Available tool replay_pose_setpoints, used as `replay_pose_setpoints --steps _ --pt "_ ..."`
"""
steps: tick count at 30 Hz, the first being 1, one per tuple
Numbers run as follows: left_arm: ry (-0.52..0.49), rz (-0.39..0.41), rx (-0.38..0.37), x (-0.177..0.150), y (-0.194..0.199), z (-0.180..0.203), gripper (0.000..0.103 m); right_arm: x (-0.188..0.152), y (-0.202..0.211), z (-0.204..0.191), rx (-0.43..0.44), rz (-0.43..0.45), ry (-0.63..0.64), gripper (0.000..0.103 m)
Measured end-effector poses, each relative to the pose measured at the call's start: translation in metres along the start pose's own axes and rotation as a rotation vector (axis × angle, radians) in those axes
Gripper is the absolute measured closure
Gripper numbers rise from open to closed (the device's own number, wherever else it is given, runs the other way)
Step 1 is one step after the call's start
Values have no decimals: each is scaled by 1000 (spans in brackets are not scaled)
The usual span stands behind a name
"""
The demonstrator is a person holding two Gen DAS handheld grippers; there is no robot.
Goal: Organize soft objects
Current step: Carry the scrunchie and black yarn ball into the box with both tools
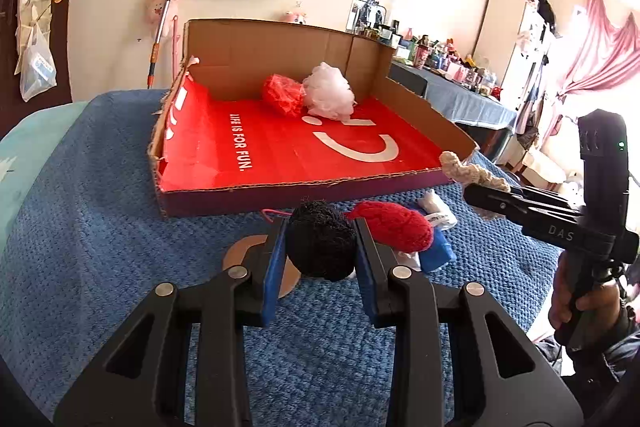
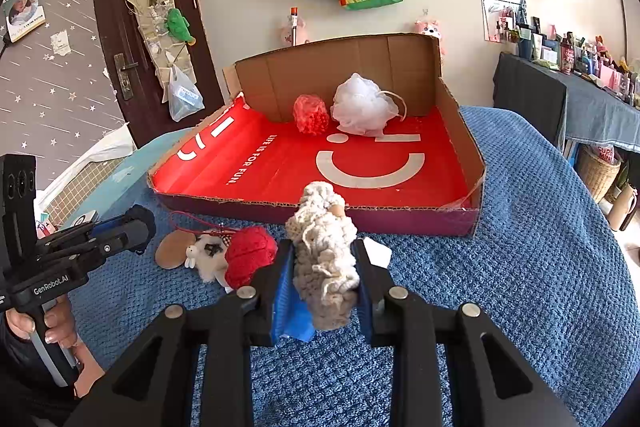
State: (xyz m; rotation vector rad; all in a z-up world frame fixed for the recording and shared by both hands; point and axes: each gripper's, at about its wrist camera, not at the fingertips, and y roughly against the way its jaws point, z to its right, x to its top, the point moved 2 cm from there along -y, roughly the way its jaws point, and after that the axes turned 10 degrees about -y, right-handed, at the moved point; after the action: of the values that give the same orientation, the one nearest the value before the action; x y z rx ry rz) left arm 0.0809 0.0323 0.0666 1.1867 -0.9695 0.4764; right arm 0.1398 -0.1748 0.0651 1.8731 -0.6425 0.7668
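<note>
Left hand-held gripper (image 1: pixel 320 247): jaws nearly closed, blue pads squeezing a black fuzzy ball (image 1: pixel 322 239) from both sides, so it's got a proper grip on it, held up just in front of the box's near edge.
Right hand-held gripper (image 2: pixel 324 267): same deal, mostly closed, clamped on a cream knitted toy (image 2: pixel 324 255) that sticks up past the fingertips, also just short of the box's near edge.
Cardboard box (image 2: pixel 460 131): shallow open thing sitting on the bed, red liner on the bottom with a smiley and "LIFE IS FOR FUN." printed on it.
Already in the box: a red mesh pouf (image 2: pixel 311 115) and a white mesh pouf (image 2: pixel 360 105), touching each other, up against the back wall.
Bed (image 2: pixel 520 247): covered with a blue textured blanket, carries everything.
Loose on the blanket: a red knitted ball (image 2: pixel 250 255) in front of the box's near-left corner, right beside a small white bunny toy (image 2: pixel 204 255) and a tan round piece (image 2: pixel 172 249). Something blue (image 1: pixel 438 251) and a white bit (image 1: pixel 436 213) lie next to the red ball too, can't tell what they are.
Person's hands: one hand (image 2: pixel 52 323) wraps the left gripper's handle, another (image 1: pixel 580 307) wraps the right's.
</note>
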Motion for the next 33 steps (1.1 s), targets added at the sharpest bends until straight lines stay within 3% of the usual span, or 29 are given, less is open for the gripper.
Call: replay_pose_setpoints --steps 13,23,27,33 --pt "-15 -4 -14 8 -7 5 73 12 1 8 -13 20 -14 73" --pt "-40 13 -19 48 -23 -16 73 66 -20 5 -60 91 34 73" --pt "-60 -8 -24 67 -39 -25 73 89 -46 10 -94 57 52 73" --pt "-113 -101 -26 97 -81 -41 73 124 -93 17 -171 -46 99 72"
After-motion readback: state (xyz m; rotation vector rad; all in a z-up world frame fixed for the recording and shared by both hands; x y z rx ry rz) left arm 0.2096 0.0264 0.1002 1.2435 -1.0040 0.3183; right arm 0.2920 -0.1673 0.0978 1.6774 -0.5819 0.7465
